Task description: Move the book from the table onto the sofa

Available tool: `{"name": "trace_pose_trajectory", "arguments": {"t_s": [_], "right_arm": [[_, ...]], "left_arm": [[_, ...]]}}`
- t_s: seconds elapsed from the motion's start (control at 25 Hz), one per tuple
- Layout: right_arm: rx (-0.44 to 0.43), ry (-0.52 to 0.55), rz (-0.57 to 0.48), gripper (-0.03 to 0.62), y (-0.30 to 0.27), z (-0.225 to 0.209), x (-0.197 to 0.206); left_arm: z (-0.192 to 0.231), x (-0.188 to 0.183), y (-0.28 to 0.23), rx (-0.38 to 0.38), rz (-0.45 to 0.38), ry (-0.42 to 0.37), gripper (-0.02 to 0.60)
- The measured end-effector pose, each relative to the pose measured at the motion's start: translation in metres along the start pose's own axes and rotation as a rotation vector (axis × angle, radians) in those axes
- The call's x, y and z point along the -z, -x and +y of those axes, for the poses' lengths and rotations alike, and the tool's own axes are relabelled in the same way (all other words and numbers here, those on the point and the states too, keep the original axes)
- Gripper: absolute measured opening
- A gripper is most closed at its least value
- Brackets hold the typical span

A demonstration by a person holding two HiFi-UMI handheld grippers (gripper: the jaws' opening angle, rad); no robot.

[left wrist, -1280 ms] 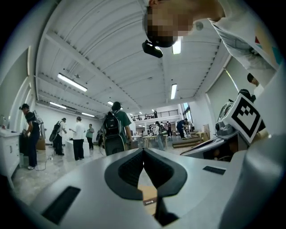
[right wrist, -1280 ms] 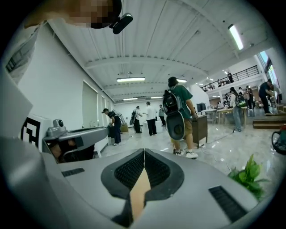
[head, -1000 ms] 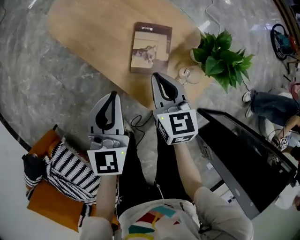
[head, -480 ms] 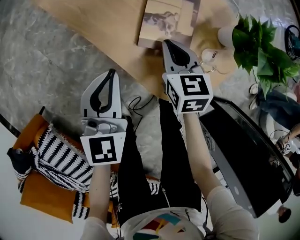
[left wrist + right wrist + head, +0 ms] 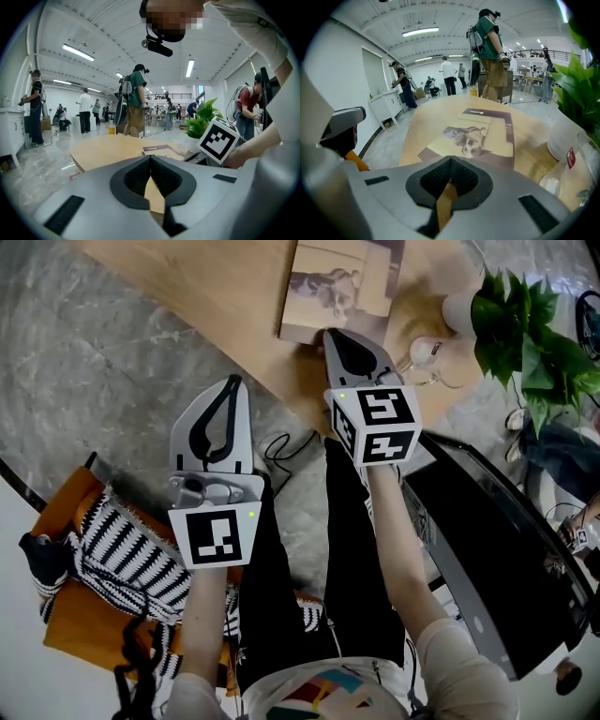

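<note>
The book [image 5: 342, 287], a brown cover with a dog photo, lies flat on the wooden table [image 5: 216, 296] at the top of the head view. My right gripper [image 5: 328, 334] is shut and empty, its tip just at the book's near edge. In the right gripper view the book [image 5: 480, 136] lies right beyond the closed jaws of that gripper [image 5: 451, 159]. My left gripper [image 5: 233, 381] is shut too, holding nothing, over the floor short of the table edge. From the left gripper view the book [image 5: 159, 150] shows far off past the left gripper [image 5: 150, 157].
An orange seat [image 5: 66, 615] with a striped black-and-white cloth [image 5: 131, 554] sits at lower left. A potted plant [image 5: 530, 324] and a glass [image 5: 422, 352] stand right of the book. A black panel [image 5: 506, 559] leans at right. A cable [image 5: 281, 451] lies on the floor. Several people stand in the hall.
Both grippers have come down. The right one has closed in on the book's near edge; the left one has stayed short of the table. Both stay shut.
</note>
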State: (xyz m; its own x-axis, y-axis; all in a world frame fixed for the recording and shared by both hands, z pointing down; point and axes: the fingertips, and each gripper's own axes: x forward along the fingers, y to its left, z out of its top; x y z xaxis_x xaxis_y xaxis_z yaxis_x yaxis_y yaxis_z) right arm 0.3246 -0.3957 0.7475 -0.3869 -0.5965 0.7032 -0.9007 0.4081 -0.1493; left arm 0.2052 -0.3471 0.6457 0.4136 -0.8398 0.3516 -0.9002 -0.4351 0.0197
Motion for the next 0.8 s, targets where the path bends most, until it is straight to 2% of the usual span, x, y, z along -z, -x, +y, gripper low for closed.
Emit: {"name": "trace_pose_trajectory", "arguments": {"t_s": [0.24, 0.64, 0.8], "right_arm": [[-0.052, 0.0, 0.033, 0.012, 0.014, 0.026, 0.019], [-0.137, -0.013, 0.092, 0.012, 0.034, 0.071, 0.051], [-0.15, -0.021, 0.105, 0.012, 0.039, 0.083, 0.058]], "left_arm": [[0.002, 0.002, 0.004, -0.022, 0.002, 0.01, 0.006], [0.003, 0.032, 0.022, -0.057, 0.068, 0.044, 0.005], [0.003, 0.036, 0.029, -0.064, 0.069, 0.059, 0.005]]}}
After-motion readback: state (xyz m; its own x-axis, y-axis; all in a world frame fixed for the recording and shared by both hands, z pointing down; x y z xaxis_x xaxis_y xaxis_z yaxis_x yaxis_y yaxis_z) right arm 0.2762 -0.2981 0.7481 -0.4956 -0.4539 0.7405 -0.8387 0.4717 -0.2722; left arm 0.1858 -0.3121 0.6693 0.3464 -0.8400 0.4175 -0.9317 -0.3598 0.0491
